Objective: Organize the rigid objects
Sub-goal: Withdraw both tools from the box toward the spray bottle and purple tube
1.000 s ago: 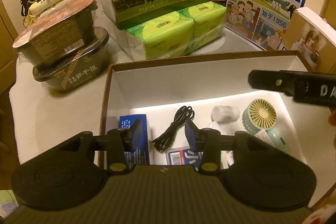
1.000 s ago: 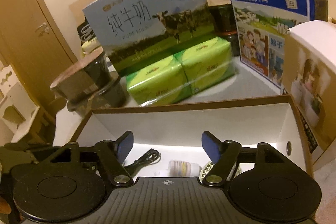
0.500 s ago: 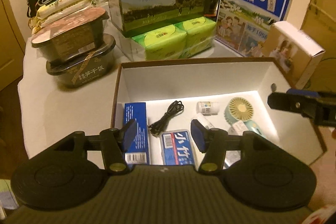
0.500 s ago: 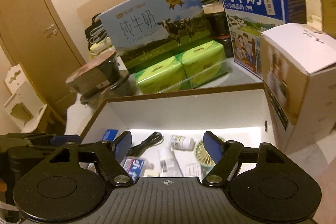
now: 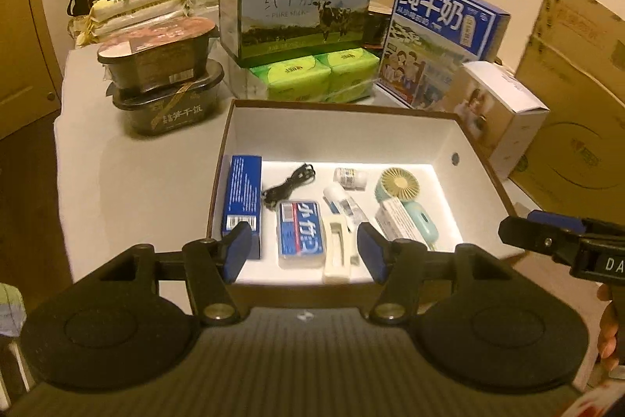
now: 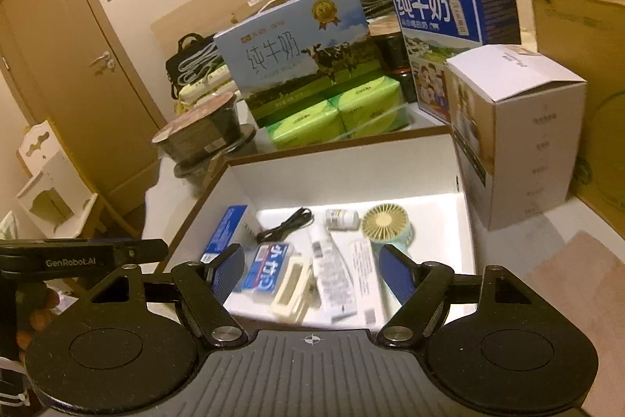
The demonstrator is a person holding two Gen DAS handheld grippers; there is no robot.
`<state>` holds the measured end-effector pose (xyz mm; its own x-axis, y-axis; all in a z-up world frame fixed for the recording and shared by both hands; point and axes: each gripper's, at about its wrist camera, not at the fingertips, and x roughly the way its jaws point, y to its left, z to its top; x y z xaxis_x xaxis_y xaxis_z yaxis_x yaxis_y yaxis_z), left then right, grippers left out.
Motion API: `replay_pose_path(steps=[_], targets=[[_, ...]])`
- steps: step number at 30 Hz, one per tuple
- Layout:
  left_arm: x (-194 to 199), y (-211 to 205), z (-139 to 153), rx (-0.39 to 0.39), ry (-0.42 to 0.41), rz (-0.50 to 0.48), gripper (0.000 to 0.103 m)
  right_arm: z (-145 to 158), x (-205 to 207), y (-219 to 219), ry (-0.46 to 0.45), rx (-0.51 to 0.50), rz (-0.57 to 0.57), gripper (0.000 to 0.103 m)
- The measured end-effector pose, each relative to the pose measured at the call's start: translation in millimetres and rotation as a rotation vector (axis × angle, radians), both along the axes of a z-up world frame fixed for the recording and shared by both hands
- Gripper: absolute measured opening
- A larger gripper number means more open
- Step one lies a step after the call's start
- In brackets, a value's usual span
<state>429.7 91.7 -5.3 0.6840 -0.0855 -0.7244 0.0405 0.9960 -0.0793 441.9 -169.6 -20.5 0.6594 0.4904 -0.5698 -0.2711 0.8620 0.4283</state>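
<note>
Box contents: the open white-lined box (image 5: 390, 139) on the table holds a blue carton (image 5: 242, 194) along its left wall, a black cable (image 5: 289, 182), a small white bottle (image 5: 350, 178), a blue-and-white flat pack (image 5: 300, 233), a cream clip-like case (image 5: 338, 253), a white tube (image 5: 341, 202) and a mint handheld fan (image 5: 406, 202) with a white packet (image 5: 394, 219) lying across it.
Change: both cameras now see the whole box floor from higher and further back than a second ago; both grippers are out of the box.
Left gripper (image 5: 304, 247): fingers spread, nothing between them; jaws have just been opening.
Right gripper (image 6: 312, 270): fingers spread wide, empty, hanging over the box's near rim.
Meaning: looks like a drop-off is finished; every small item lies inside, none is carried.
Surroundings: milk cartons (image 5: 297, 6), green tissue packs (image 5: 312, 75), stacked black meal bowls (image 5: 164, 77) and a white product box (image 6: 515, 131) stand outside, behind and beside the box.
Next (judgement): either the sorting is complete or another object must be fetched from off-frame.
</note>
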Motion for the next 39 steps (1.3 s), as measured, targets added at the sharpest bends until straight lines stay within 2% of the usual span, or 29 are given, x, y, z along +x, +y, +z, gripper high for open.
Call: replay_pose_path(steps=[2, 5, 19, 25, 39], targets=[[-14, -5, 0, 0.023, 0.002, -0.001, 0.063, 3, -12, -1, 0.002, 0.003, -0.001, 0.076], [-33, -11, -2, 0.050, 0.000, -0.004, 0.063, 7, -31, -2, -0.005, 0.002, -0.005, 0.076], [-112, -16, -12, -0.031, 0.020, 0.046, 0.063, 0, -96, -4, 0.040, -0.007, -0.030, 0.076], [-139, -21, -21, -0.025, 0.031, 0.052, 0.063, -8, -120, -1, 0.065, -0.026, -0.027, 0.076], [-171, -21, -60, 0.000, 0.113, 0.055, 0.063, -44, -153, 7, 0.169, -0.080, 0.004, 0.076]])
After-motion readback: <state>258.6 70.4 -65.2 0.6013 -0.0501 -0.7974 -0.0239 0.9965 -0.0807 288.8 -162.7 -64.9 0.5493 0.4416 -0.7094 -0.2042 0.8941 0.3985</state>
